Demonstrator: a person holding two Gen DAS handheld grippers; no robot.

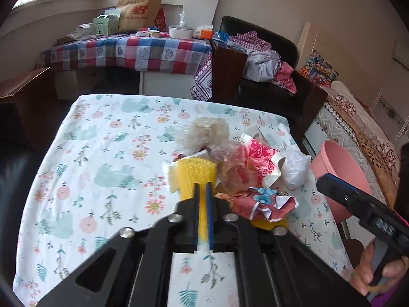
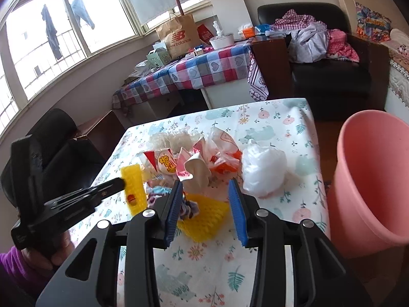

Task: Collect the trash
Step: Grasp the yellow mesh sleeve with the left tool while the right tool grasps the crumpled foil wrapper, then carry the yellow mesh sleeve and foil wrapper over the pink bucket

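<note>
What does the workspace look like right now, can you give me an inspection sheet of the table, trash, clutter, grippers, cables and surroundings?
Surface: table under a floral cloth.
Job's things: trash pile of wrappers, white plastic bag, yellow foam net; pink bin beside the table.
Clutter: nothing seen beyond the trash.
Grippers: left gripper shut on yellow foam piece; right gripper open over the pile.
Cables: nothing seen.
Surroundings: checked-cloth table, black armchair with clothes.

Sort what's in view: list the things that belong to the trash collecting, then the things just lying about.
Job:
yellow foam net, clamped in the left gripper
second yellow foam net
crumpled wrappers
white plastic bag
pink bin

Lying about:
New Balance paper bag
clothes on armchair
</note>
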